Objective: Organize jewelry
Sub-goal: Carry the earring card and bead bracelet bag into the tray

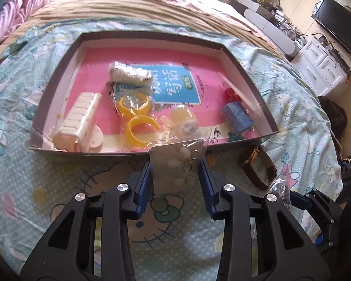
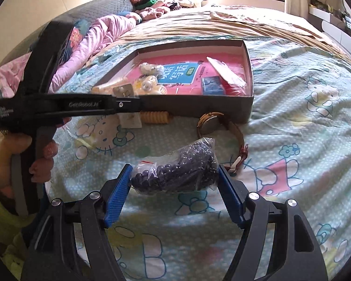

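Nearest in the right wrist view, the right tongs (image 2: 174,183) sit low over the bed (image 2: 292,121). Their blue pads press both ends of a clear bag of dark beads (image 2: 175,172), so they look clamped on it. Whether the bag is lifted or rests on the cartoon-print sheet cannot be told.

Just beyond the bag lies a wristwatch (image 2: 210,123) with a brown strap, loose on the sheet and close to the near wall of the box.

In the left wrist view, the left tongs (image 1: 175,172) hold a small clear packet of earrings on a grey card (image 1: 175,167). The pads touch both side edges of the card, which stands upright at the box's near wall. The person's left hand (image 2: 38,154) grips the tool's handle, and the tool reaches level toward the box.

Further off is the shallow box (image 1: 58,75) with a pink floor. It holds a white hair clip (image 1: 78,121), yellow bangles (image 1: 138,119) in plastic, a blue booklet (image 1: 173,85) and a small blue box (image 1: 237,117).

The step in hand seems to be carrying packets into the box. The next move likely calls for the earring packet to clear the wall, then be released onto bare pink floor. The bead bag would follow, with the watch left to collect.
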The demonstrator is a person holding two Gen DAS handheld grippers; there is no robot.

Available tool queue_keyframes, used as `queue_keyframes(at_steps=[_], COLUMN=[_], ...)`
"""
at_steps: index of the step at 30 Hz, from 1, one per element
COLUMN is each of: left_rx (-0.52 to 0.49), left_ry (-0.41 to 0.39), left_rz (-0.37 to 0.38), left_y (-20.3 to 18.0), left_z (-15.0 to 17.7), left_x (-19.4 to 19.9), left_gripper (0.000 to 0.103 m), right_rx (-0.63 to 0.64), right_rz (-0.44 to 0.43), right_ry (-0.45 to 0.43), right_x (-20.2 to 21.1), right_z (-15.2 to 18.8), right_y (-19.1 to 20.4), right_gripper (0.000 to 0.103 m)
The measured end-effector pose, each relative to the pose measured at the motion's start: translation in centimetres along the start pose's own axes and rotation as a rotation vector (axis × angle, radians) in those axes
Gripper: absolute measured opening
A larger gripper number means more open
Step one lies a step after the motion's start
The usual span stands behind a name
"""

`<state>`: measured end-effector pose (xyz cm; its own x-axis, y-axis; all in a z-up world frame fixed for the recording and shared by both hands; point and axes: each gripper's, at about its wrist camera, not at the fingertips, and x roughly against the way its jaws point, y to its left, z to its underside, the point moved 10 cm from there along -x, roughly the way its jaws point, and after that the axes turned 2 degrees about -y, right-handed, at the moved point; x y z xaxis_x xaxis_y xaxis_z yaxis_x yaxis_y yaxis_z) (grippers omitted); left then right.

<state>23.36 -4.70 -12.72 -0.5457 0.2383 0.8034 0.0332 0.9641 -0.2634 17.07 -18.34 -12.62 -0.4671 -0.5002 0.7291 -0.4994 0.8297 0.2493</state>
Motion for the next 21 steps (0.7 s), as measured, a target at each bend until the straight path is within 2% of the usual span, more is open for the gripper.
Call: queue_keyframes(at_steps=[4,9,21], left_rx=[-0.009,0.015,0.064], left_ry=[-0.075,-0.133,-0.2], left_rz=[0.022,-0.001,-0.071], left_y=[-0.1,1.7,6.0], left_z=[-1.5,-3.4,-5.8], left_x=[3.3,5.9,8.4], left_gripper=[0.03,0.03,0.03], right_rx=[0.003,0.012,0.046], right_rz=[-0.004,-0.007,0.01], right_ry=[-0.033,-0.077,-0.149], right_x=[0.9,1.6,1.3], right_z=[-1.3,-3.2,-8.4], right_y=[0.1,0.4,1.0], right_gripper=[0.071,0.071,0.071])
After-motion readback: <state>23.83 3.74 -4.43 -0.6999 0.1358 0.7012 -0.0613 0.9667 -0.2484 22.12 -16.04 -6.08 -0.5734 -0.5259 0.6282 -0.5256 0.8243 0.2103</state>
